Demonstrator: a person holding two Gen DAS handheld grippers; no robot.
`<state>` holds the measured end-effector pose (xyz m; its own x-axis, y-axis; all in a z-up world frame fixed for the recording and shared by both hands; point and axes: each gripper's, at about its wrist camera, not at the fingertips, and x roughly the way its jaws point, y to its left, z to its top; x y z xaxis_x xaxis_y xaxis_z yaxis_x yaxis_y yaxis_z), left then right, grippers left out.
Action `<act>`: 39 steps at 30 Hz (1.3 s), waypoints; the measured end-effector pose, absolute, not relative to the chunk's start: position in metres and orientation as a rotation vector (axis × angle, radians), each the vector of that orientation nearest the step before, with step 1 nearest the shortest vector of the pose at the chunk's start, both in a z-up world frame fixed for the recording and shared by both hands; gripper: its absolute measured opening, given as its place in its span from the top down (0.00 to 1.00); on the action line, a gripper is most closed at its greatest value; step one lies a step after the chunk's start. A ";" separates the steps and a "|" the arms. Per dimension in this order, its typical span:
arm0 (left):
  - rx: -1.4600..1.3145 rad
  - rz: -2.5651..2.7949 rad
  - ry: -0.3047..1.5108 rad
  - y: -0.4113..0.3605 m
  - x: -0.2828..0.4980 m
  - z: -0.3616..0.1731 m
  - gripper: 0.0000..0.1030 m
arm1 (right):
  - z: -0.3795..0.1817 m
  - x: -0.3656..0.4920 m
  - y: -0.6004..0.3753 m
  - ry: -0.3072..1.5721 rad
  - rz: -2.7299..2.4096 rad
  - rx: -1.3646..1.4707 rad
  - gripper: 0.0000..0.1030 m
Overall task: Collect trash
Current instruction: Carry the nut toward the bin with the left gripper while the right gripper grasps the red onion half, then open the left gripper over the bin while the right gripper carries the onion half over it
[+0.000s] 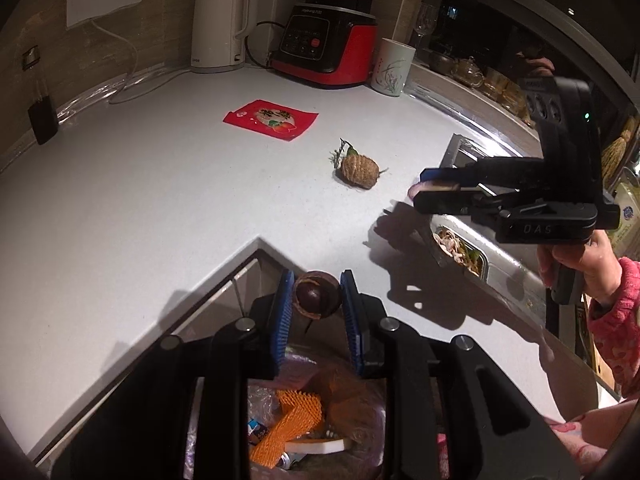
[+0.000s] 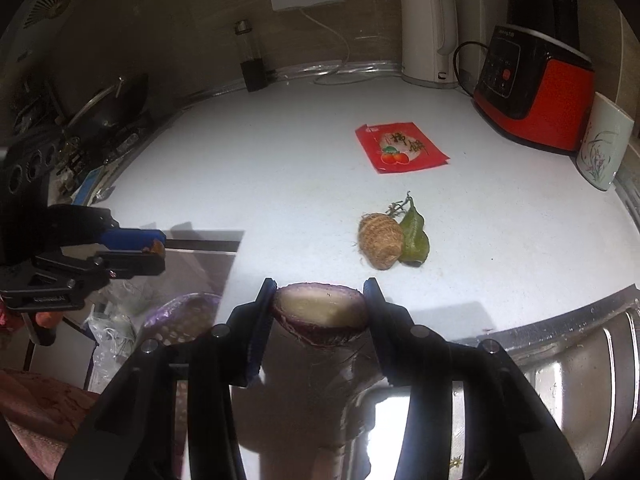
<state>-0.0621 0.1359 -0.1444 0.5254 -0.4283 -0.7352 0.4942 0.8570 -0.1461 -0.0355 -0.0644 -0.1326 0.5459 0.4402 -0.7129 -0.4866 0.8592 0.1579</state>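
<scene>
My left gripper point(image 1: 316, 300) is shut on a dark brown chestnut-like shell point(image 1: 316, 296) and holds it over the trash bin point(image 1: 304, 420) below the counter edge. My right gripper point(image 2: 320, 308) is shut on a purple onion piece point(image 2: 320, 312) with a pale cut face, held over the counter's front edge near the sink. On the white counter lie a red snack wrapper point(image 1: 270, 119) point(image 2: 400, 147) and a fibrous brown husk with a green leaf point(image 1: 358, 168) point(image 2: 382, 240). The right gripper also shows in the left wrist view point(image 1: 432, 190), the left gripper in the right wrist view point(image 2: 156, 250).
A white kettle point(image 1: 218, 26), a red blender base point(image 1: 324, 46) and a painted mug point(image 1: 392, 66) stand along the back wall. A steel sink point(image 2: 568, 380) with a strainer of scraps point(image 1: 460, 250) lies to the right. A dark bottle point(image 2: 252, 60) stands at the back.
</scene>
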 end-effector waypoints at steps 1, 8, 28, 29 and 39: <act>0.090 -0.561 0.864 0.140 -0.069 -0.147 0.77 | -0.127 -0.045 -0.060 0.816 0.547 -0.059 0.56; 0.147 -0.609 1.011 0.168 -0.110 -0.196 0.77 | -0.106 -0.103 -0.033 0.795 0.522 -0.004 0.56; 0.039 -0.536 1.049 0.229 -0.128 -0.204 0.18 | -0.143 -0.166 0.046 0.876 0.501 -0.017 0.56; 0.030 -0.527 1.026 0.234 -0.130 -0.195 0.17 | -0.152 -0.165 0.052 0.891 0.509 -0.024 0.56; 0.063 -0.433 0.923 0.255 -0.132 -0.149 0.13 | -0.223 -0.153 0.100 1.011 0.549 -0.097 0.54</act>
<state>-0.1323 0.2552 -0.1494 0.5238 -0.3349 -0.7833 0.3881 0.9123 -0.1305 -0.1530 0.0998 -0.2231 0.4090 0.3908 -0.8246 -0.4787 0.8612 0.1707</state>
